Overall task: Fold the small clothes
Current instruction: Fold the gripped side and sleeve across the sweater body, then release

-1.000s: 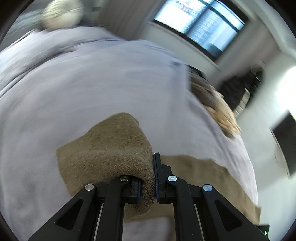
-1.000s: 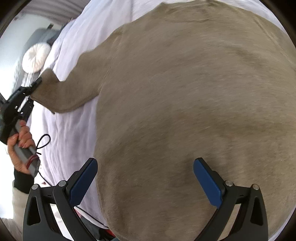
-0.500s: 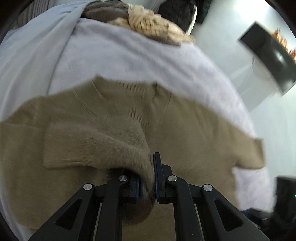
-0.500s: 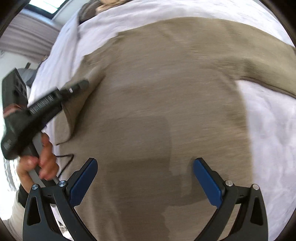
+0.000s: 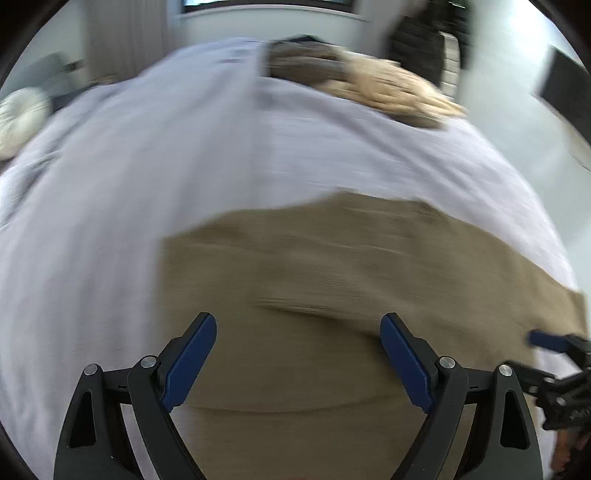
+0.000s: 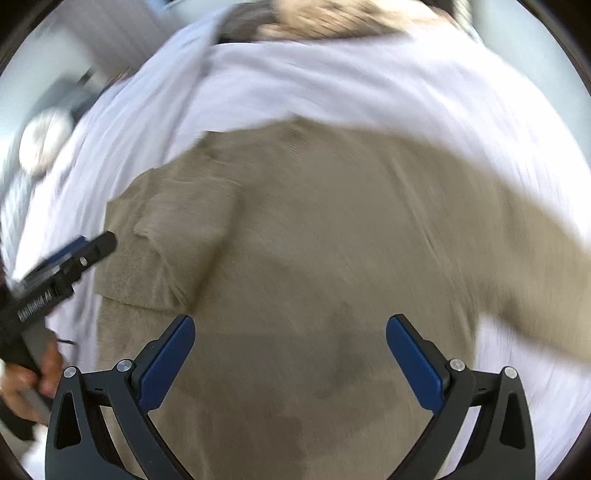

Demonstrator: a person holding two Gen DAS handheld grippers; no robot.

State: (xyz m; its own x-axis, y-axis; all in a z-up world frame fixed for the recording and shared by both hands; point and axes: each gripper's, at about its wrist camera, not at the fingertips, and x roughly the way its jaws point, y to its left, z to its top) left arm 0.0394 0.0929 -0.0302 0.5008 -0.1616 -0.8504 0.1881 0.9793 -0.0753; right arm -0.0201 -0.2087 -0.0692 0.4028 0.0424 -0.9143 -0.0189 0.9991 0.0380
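Note:
A tan knit sweater (image 6: pixel 314 258) lies flat on a pale lilac bed sheet (image 6: pixel 332 81). Its left sleeve (image 6: pixel 177 243) is folded in over the body; the right sleeve (image 6: pixel 517 206) stretches out to the right. The sweater also fills the lower part of the left wrist view (image 5: pixel 332 295). My left gripper (image 5: pixel 297 354) is open and empty above the sweater's left side; it also shows in the right wrist view (image 6: pixel 92 247). My right gripper (image 6: pixel 290 354) is open and empty above the sweater's lower body; it also shows in the left wrist view (image 5: pixel 554 343).
A heap of beige and brown clothes (image 5: pixel 369 85) lies at the far end of the bed, also in the right wrist view (image 6: pixel 325 18). A round white cushion (image 5: pixel 18 118) sits at the left. The bed edge and floor (image 5: pixel 535 140) are to the right.
My left gripper has let go of the left sleeve, which now lies folded over the sweater's body, and has opened and drawn back. The right gripper stayed open and shifted over the sweater.

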